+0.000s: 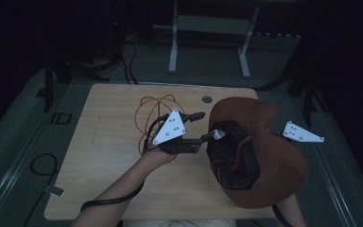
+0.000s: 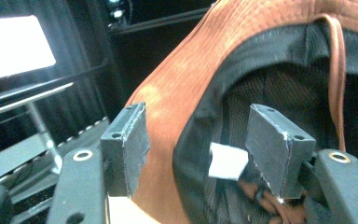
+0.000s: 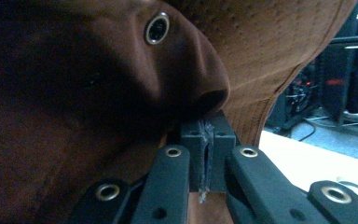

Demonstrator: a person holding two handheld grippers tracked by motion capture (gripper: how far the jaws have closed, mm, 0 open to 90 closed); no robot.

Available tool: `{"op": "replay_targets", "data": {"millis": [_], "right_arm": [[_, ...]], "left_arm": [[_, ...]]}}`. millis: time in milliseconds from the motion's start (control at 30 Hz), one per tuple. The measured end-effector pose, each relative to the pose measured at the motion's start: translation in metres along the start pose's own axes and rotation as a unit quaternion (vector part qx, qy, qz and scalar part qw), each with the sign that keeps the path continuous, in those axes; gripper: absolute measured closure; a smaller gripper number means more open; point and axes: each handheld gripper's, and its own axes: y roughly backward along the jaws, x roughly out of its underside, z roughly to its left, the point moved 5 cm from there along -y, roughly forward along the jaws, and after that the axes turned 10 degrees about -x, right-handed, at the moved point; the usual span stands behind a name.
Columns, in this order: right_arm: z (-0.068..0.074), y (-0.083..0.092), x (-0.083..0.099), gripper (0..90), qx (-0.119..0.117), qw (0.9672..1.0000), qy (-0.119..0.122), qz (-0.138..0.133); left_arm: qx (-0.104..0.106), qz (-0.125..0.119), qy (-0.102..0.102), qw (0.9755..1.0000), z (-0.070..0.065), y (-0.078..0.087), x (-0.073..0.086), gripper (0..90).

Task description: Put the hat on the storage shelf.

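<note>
hat: a brown brimmed hat (image 1: 264,156) held up over the right half of the table (image 1: 108,161), its dark lining turned toward the camera above; a white tag (image 2: 227,161) shows inside the crown

right gripper: its jaws (image 3: 207,154) are pressed together on a fold of the hat's fabric near the crown, below a metal eyelet (image 3: 156,29); the grip looks thin, taking cloth only

left gripper: the left gripper (image 1: 203,126) has its jaws spread, one outside the brim and one inside the lining, neither pad pressing on anything; the hat edge passes between them without contact

risk, slipping: the whole hat seems to hang from that one pinch; a tug or swing could pull the fold free and drop it

risk, snagging: the brown cord (image 2: 338,79) hangs close to the inner pad; closing there might catch cord instead of brim

risk, cable: an orange cable (image 1: 153,106) lies looped on the table behind the left hand (image 1: 153,156); a low sweep could drag it
</note>
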Motion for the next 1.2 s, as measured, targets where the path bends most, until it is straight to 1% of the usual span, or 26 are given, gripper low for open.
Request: {"op": "replay_targets", "data": {"millis": [100, 133, 267, 333, 367, 533, 667, 767, 833, 900, 933, 1033, 1133, 1200], "right_arm": [[-0.006, 0.000, -0.004, 88.3, 0.010, 0.9999, 0.003, -0.001], [-0.007, -0.001, -0.006, 88.3, 0.013, 0.9999, 0.004, -0.002], [-0.013, -0.003, -0.013, 88.2, 0.021, 0.9997, 0.007, -0.011], [-0.017, -0.006, -0.017, 88.3, 0.024, 0.9996, 0.008, -0.014], [-0.019, -0.008, -0.019, 88.2, 0.026, 0.9995, 0.007, -0.015], [-0.030, -0.021, -0.025, 88.2, 0.033, 0.9993, 0.008, -0.014], [-0.038, -0.033, -0.029, 88.2, 0.040, 0.9991, 0.006, -0.013], [-0.043, -0.042, -0.033, 88.2, 0.047, 0.9988, 0.006, -0.011], [-0.048, -0.050, -0.036, 88.2, 0.051, 0.9987, 0.006, -0.010], [-0.051, -0.055, -0.038, 88.2, 0.054, 0.9985, 0.005, -0.009], [-0.052, -0.059, -0.040, 88.2, 0.054, 0.9985, 0.004, -0.009], [-0.055, -0.072, -0.044, 88.2, 0.053, 0.9986, 0.005, -0.006], [-0.056, -0.084, -0.048, 88.2, 0.055, 0.9984, 0.013, -0.001], [-0.057, -0.093, -0.053, 88.2, 0.058, 0.9981, 0.019, 0.002]], "left_arm": [[-0.013, 0.008, -0.004, 0.9999, 0.005, 0.010, 0.002, 39.5], [-0.014, 0.009, -0.001, 0.9999, 0.007, 0.014, 0.003, 39.6], [-0.019, 0.020, -0.003, 0.9996, 0.012, 0.027, 0.009, 39.6], [-0.022, 0.025, 0.001, 0.9994, 0.015, 0.035, 0.012, 39.9], [-0.028, 0.026, 0.003, 0.9993, 0.016, 0.038, 0.014, 40.3], [-0.037, 0.037, 0.013, 0.9985, 0.021, 0.055, 0.026, 40.5], [-0.044, 0.045, 0.012, 0.9980, 0.023, 0.070, 0.037, 40.7], [-0.049, 0.054, 0.014, 0.9973, 0.023, 0.084, 0.048, 40.8], [-0.054, 0.054, 0.018, 0.9969, 0.025, 0.093, 0.056, 40.7], [-0.065, 0.056, 0.028, 0.9959, 0.027, 0.102, 0.065, 40.7], [-0.073, 0.059, 0.032, 0.9951, 0.029, 0.108, 0.071, 40.8], [-0.086, 0.071, 0.041, 0.9929, 0.033, 0.121, 0.086, 40.7], [-0.110, 0.078, 0.048, 0.9896, 0.038, 0.136, 0.104, 40.8], [-0.118, 0.079, 0.060, 0.9880, 0.042, 0.145, 0.113, 40.7]]}}
